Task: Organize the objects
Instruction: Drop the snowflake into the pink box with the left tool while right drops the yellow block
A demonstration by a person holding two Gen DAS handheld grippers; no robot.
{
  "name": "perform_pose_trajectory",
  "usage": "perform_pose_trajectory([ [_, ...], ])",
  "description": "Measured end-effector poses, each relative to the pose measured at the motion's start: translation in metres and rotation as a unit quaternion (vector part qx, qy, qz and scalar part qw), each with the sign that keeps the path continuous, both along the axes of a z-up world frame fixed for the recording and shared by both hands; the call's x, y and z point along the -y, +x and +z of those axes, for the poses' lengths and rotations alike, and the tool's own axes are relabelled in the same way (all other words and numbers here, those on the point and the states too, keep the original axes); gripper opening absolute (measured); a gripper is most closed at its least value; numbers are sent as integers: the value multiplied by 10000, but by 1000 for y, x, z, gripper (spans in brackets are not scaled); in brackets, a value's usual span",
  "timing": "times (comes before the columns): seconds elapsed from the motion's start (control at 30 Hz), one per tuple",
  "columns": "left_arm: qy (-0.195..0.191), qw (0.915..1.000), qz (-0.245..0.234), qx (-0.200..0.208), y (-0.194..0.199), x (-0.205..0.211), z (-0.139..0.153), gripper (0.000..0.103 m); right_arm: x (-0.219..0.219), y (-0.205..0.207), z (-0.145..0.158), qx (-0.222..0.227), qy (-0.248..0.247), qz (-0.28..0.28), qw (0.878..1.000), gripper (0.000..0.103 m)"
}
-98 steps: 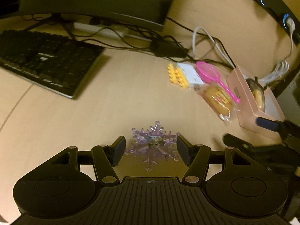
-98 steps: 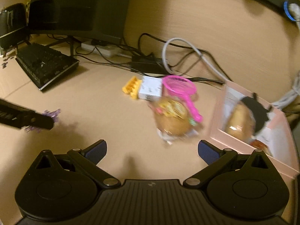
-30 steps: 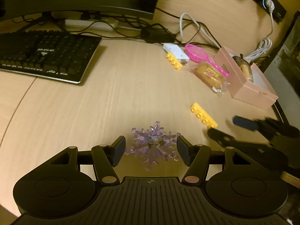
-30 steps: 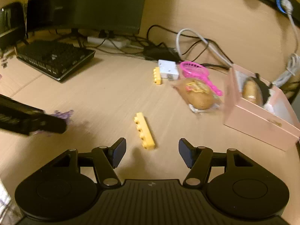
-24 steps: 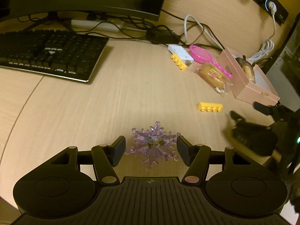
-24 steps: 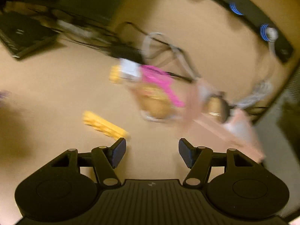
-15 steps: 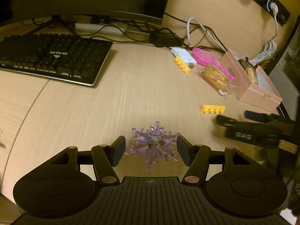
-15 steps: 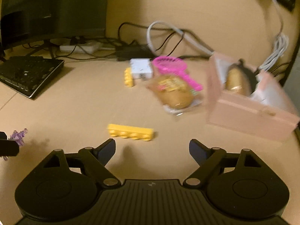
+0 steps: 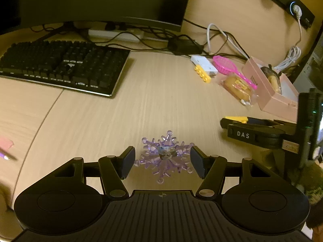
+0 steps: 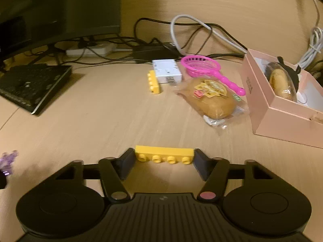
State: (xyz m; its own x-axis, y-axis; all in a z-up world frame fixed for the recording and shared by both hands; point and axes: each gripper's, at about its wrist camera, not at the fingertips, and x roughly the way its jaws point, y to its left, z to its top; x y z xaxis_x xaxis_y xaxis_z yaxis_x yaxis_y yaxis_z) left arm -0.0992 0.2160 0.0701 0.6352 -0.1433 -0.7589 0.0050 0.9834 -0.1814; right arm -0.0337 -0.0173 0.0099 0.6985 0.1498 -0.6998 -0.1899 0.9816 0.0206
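A clear purple snowflake ornament (image 9: 164,155) sits between the pads of my left gripper (image 9: 161,161), which is shut on it above the wooden desk (image 9: 161,100). In the right wrist view a yellow four-stud brick (image 10: 163,153) lies crosswise between the pads of my right gripper (image 10: 164,159). Its jaws are closing and the pads touch both ends of the brick. The left wrist view shows the right gripper's fingers (image 9: 242,134) from the side, with the brick (image 9: 236,118) at their tips. The snowflake (image 10: 8,159) shows at the far left of the right wrist view.
Behind lie a second yellow brick (image 10: 153,81), a white adapter (image 10: 166,70), a pink toy net (image 10: 199,65) and a wrapped bun (image 10: 212,98). An open pink box (image 10: 282,111) holding another bun stands at the right. A black keyboard (image 9: 60,64), a monitor and cables fill the back left.
The right gripper opened wide, came down over the yellow brick and closed on its two ends. The left gripper still holds the snowflake and has hardly moved.
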Motion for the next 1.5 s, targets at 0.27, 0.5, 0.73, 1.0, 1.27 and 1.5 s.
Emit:
perform_pose_trajectory([
  [0.27,-18,9987,-508,-76,6,35,-4,66,20,-42,28,356,-199,6,9992,63],
  [0.5,-98,9936,-1119,-135,10,87,-3,66,66,-79,56,534,-400,-319,9973,63],
  [0.73,-280,9844,-1727,165,29,150,23,66,126,-119,80,880,-782,-546,9915,63],
  [1.0,-355,9678,-2262,1049,86,225,67,66,178,-126,67,854,-619,-789,9913,63],
  [1.27,-576,9620,-2361,1244,158,322,61,66,203,-123,58,1018,-433,-614,9920,63],
  [1.5,-3,9627,-2543,920,194,375,12,65,230,-110,45,766,-163,-764,9940,63],
])
